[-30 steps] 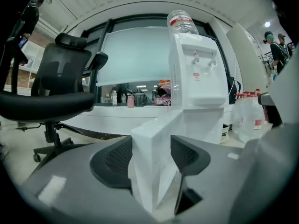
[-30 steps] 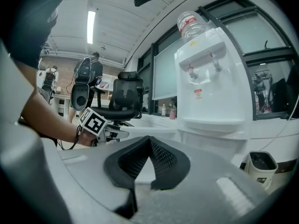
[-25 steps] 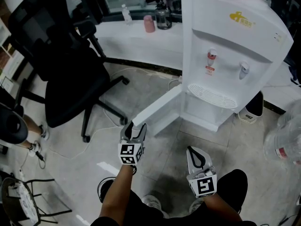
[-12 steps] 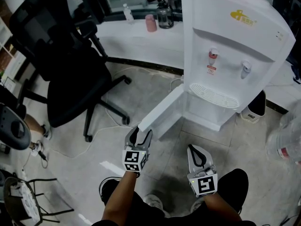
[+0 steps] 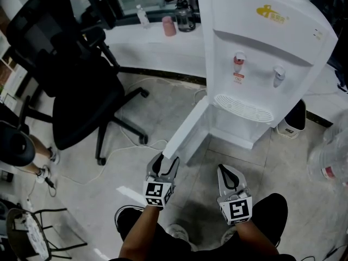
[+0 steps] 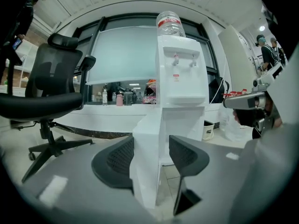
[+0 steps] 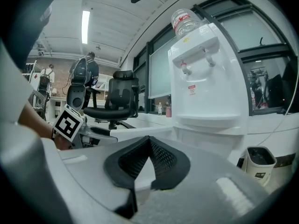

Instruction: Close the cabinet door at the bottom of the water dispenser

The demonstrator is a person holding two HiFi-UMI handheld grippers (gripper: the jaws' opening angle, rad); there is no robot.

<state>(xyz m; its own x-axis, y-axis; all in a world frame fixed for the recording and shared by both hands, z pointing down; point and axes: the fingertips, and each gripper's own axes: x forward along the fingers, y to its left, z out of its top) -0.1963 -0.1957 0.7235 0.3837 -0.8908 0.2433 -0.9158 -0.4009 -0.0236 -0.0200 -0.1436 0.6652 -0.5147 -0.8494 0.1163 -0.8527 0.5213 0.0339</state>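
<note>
The water dispenser (image 5: 261,64) stands at the upper right of the head view, a white tower with two taps above a drip grille, and its cabinet door (image 5: 187,132) hangs open at the bottom, swung out from the cabinet and running diagonally down to the lower centre of the frame. The left hand-held gripper (image 5: 167,159) sits at the door's free end, low in the middle of the frame, with its marker cube toward the person. In the left gripper view the door's (image 6: 147,171) white edge stands upright between the two dark jaws, which are held wide apart around it; the jaw at the left of the frame looks to be against the door's face, while the jaw at the right seems to stand just off it, though the wide-angle view makes that gap hard to judge. Beyond the door in that view rises the dispenser (image 6: 180,78) with a water bottle (image 6: 170,24) upside down on top. The right hand-held gripper (image 5: 223,171) hangs just to the right of the left one, over the tiled floor (image 5: 179,99) and apart from the door; its own view shows its jaws (image 7: 149,138) pressed together at the tips with nothing between them. A black office chair (image 5: 70,75) fills the upper left of the head view, and a white counter (image 5: 157,48) behind it carries a pink cup (image 5: 169,26)
</note>
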